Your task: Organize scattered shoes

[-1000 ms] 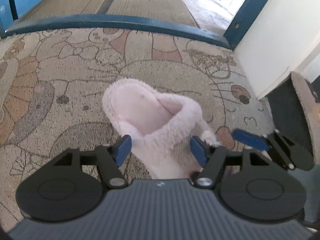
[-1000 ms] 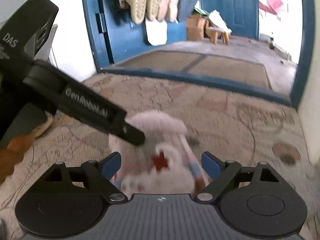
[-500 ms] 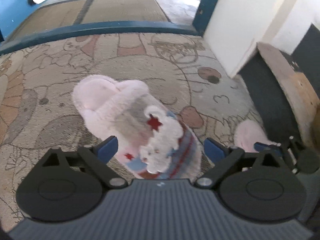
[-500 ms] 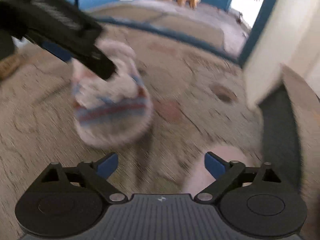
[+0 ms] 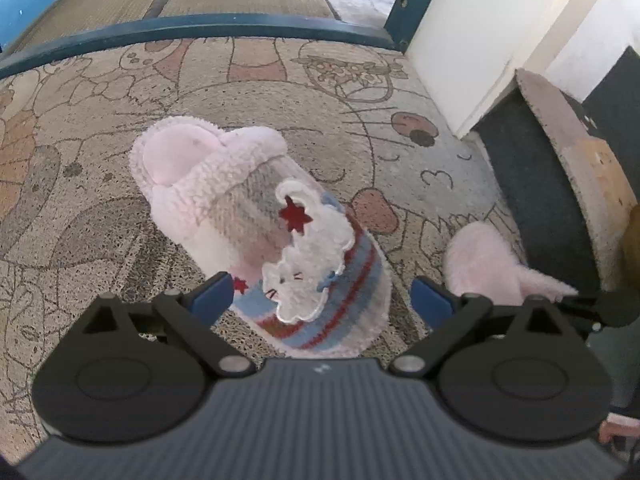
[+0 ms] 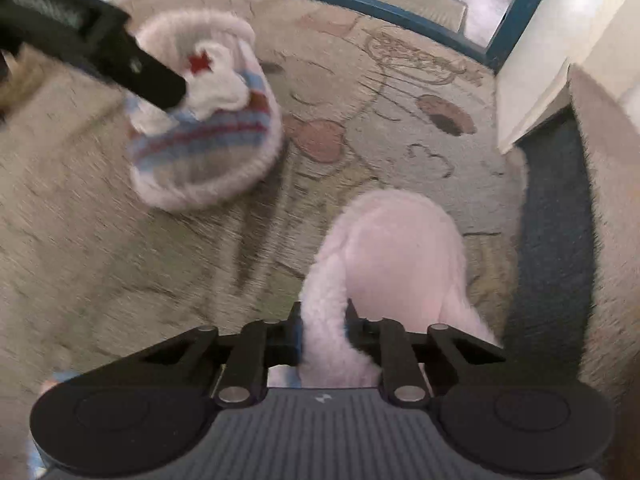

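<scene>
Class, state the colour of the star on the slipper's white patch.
The star on the slipper is red, clearest in the left wrist view.

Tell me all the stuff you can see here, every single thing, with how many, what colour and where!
striped slipper: one, pink fluff with blue and red stripes, a white cat patch and red stars; lying on the mat between the left gripper's open fingers, not touched.
second slipper: one, plain pink and fluffy; on the mat near the dark strip by the wall, its fluffy edge pinched by the right gripper.
cartoon mat: one, beige with brown outlines and orange patches; under both slippers.
door frame: one, blue; at the far edge of the mat.
wall: one, white; on the right.
left gripper: one, black with blue pads; jaws wide, over the striped slipper's toe.
right gripper: one, black; shut on the second slipper.
</scene>
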`<state>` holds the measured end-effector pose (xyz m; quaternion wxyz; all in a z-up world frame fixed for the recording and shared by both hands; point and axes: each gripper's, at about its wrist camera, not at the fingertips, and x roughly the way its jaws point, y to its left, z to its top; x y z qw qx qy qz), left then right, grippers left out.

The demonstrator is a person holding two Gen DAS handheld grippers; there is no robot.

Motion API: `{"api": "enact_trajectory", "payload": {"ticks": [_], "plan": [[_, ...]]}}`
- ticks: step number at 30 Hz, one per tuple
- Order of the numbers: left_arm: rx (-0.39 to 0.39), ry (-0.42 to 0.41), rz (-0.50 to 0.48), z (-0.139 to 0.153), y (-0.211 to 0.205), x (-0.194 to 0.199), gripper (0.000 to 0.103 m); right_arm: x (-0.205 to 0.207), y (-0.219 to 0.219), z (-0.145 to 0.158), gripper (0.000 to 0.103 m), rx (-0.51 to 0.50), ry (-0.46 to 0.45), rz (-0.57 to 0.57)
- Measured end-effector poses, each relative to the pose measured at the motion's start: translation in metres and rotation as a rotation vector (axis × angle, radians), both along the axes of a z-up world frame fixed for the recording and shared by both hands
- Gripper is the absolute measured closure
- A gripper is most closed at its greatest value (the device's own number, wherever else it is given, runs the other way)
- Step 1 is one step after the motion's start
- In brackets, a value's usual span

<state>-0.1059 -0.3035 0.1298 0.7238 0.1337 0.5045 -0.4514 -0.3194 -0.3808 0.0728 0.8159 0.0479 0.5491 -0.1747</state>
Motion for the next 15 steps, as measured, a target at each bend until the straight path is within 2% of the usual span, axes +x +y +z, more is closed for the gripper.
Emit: {"api": "enact_trajectory", "payload": {"ticks": [6, 10, 15], "plan": [[-0.008, 0.003, 0.034, 0.005, 0.012, 0.006, 0.005, 0.013, 0.026, 0.032, 0.085, -0.054, -0.112, 0.04], [-0.012, 0.011, 0.069, 0.006, 0.019, 0.015, 0.003, 0.032, 0.05, 0.058, 0.085, -0.105, -0.218, 0.121], [0.006, -0.006, 0.136, 0.011, 0.039, 0.031, 0.002, 0.055, 0.084, 0.07, 0.085, -0.141, -0.301, 0.256]]}}
